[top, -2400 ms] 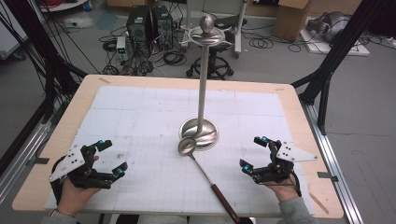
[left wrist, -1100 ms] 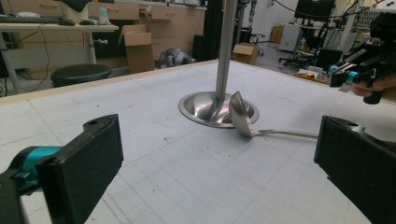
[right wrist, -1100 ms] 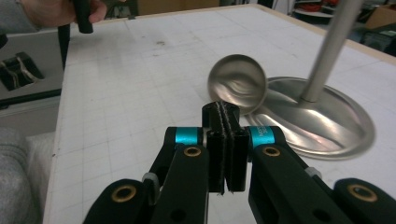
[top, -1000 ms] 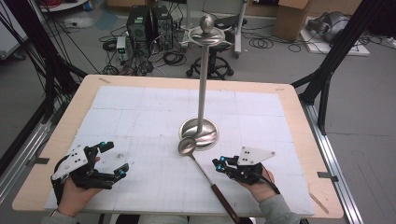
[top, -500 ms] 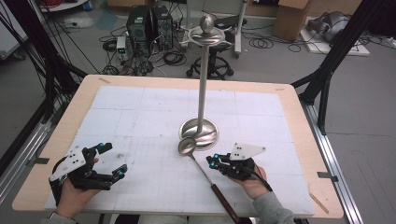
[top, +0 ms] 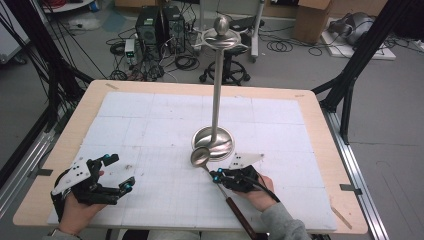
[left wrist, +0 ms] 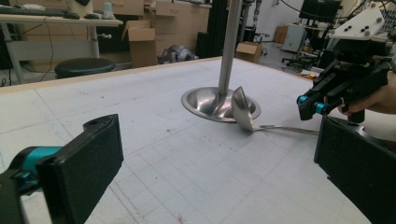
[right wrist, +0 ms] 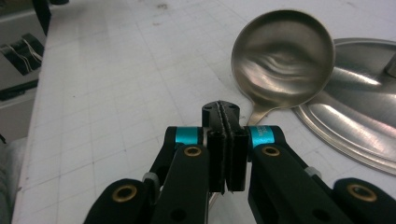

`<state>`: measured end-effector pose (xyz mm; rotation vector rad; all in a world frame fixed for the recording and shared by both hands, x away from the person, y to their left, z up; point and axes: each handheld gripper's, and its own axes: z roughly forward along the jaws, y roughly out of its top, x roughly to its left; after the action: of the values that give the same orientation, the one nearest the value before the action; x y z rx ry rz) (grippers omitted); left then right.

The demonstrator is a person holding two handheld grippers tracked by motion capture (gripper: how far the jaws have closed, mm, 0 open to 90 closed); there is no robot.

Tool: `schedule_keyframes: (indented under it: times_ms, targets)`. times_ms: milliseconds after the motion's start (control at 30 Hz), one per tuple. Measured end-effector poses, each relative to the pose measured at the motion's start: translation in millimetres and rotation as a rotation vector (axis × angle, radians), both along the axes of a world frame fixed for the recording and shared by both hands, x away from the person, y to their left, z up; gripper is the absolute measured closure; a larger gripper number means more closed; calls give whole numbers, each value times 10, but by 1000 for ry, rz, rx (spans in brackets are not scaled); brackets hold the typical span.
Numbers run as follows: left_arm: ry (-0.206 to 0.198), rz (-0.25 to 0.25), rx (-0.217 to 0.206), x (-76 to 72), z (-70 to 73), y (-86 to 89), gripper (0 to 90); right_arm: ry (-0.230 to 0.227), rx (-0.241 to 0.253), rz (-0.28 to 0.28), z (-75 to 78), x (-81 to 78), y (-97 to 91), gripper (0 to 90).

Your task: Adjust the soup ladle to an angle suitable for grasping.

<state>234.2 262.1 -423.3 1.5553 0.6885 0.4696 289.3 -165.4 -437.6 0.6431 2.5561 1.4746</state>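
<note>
High view: a wood-edged table [top: 320, 125] under a white gridded mat, with computers and cables on the floor beyond. A long steel ladle [top: 201, 157] rests its bowl against the tall steel stand's round base [top: 214, 140], handle running toward the person. The right gripper [top: 220, 176], jaws together, sits at the handle; whether it clamps it is unclear. The left gripper [top: 116, 173] is spread apart, well left of the base.

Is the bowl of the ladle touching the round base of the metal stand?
Touching. In the left gripper view the ladle bowl leans tilted against the rim of the stand base, no gap between them.
</note>
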Motion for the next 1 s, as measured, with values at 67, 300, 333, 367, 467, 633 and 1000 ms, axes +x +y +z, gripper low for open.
schedule_keyframes:
  times_ms: [67,300,333,367,467,633,1000]
  targets:
    - [-1,0,3,0,0,4,17,0,-18,-3,-7,8,41,899]
    - [0,1,11,0,-6,4,17,0,-83,7,-46,31,175,900]
    - [-1,2,11,0,-7,2,17,3,-92,11,-55,39,199,900]
    - [-1,2,13,-1,-7,2,17,3,-92,11,-55,39,199,900]
    - [2,1,13,0,-9,0,17,-2,-117,12,-68,52,233,900]
    - [2,-1,13,-1,-11,-2,17,5,-161,23,-87,59,293,900]
    - [-1,-3,26,7,-17,-11,17,17,-201,12,-92,71,331,900]
